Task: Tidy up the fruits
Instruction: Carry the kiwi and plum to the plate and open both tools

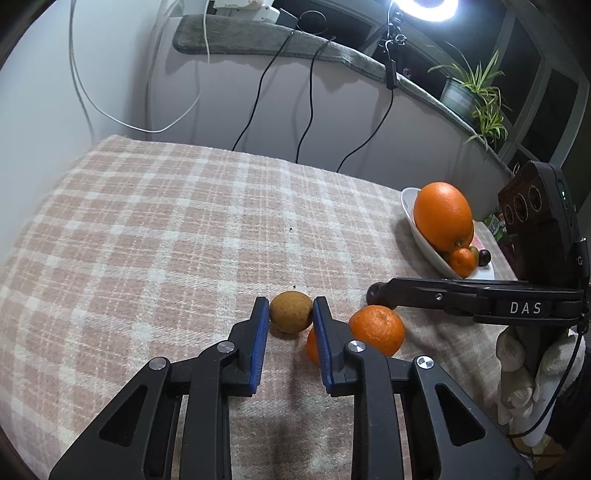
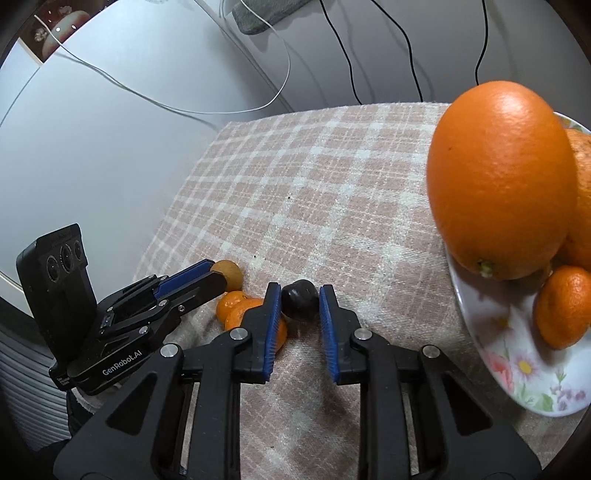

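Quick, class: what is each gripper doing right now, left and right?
Left gripper: open, fingers either side of the brown fruit on the cloth.
Right gripper: open, fingers either side of the dark fruit.

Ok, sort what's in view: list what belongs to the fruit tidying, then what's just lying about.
Job:
- brown fruit between the left gripper fingers
- dark plum-like fruit between the right gripper fingers
- two loose mandarins
- floral plate with large orange and small mandarin

Lying about:
- cables
- potted plant
- ring light
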Available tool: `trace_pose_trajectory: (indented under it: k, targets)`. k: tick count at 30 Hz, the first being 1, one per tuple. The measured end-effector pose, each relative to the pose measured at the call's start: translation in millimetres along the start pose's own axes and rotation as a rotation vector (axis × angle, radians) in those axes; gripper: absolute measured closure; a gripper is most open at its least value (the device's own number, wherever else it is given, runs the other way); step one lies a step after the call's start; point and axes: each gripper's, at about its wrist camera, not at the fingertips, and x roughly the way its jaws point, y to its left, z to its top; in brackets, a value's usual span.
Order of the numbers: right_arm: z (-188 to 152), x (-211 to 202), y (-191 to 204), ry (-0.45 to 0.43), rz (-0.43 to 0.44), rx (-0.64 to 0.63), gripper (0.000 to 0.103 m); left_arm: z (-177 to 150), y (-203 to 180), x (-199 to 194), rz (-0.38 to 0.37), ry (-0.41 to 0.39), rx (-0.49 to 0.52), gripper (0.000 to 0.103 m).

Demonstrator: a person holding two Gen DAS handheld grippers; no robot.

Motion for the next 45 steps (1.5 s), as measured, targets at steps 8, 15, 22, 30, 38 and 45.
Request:
trace_pose_trajectory:
  k: [8, 15, 22, 30, 38, 45]
  targets:
    - [-5.8, -30.0, -0.7, -0.051, -0.001, -0.012, 0.081, 4.8, -15.3, -15.4, -0.027, -0.042, 0.006, 0.08]
    - [-18.8, -68.3, -12.9, -0.113, -0.019, -0.006, 0.081, 8.3, -43.4, -17.9, -0.073, -0.061, 0.034, 0.081]
    - [-32.2, -105.5, -31.6, -0.175, -0.088, 0.001, 0.081, 11.3, -78.6, -10.1, -0.128, -0.06, 0.068, 0.081]
    - [-40.4, -134.4, -59.5, -0.227, -0.159, 0.026, 0.081, 14.9, -123.4, 6.9, -0.179, -0.046, 0.119, 0.081]
    - [-44.9, -145.3, -80.1, -0.242, -0.192, 0.044, 0.081, 20.7, -157.0, 27.0, -0.195, -0.027, 0.158, 0.081]
    - [-47.8, -146.8, -84.3, -0.255, -0.24, 0.02, 0.081, 19.5, -172.4, 40.4, -0.167, -0.022, 0.181, 0.081]
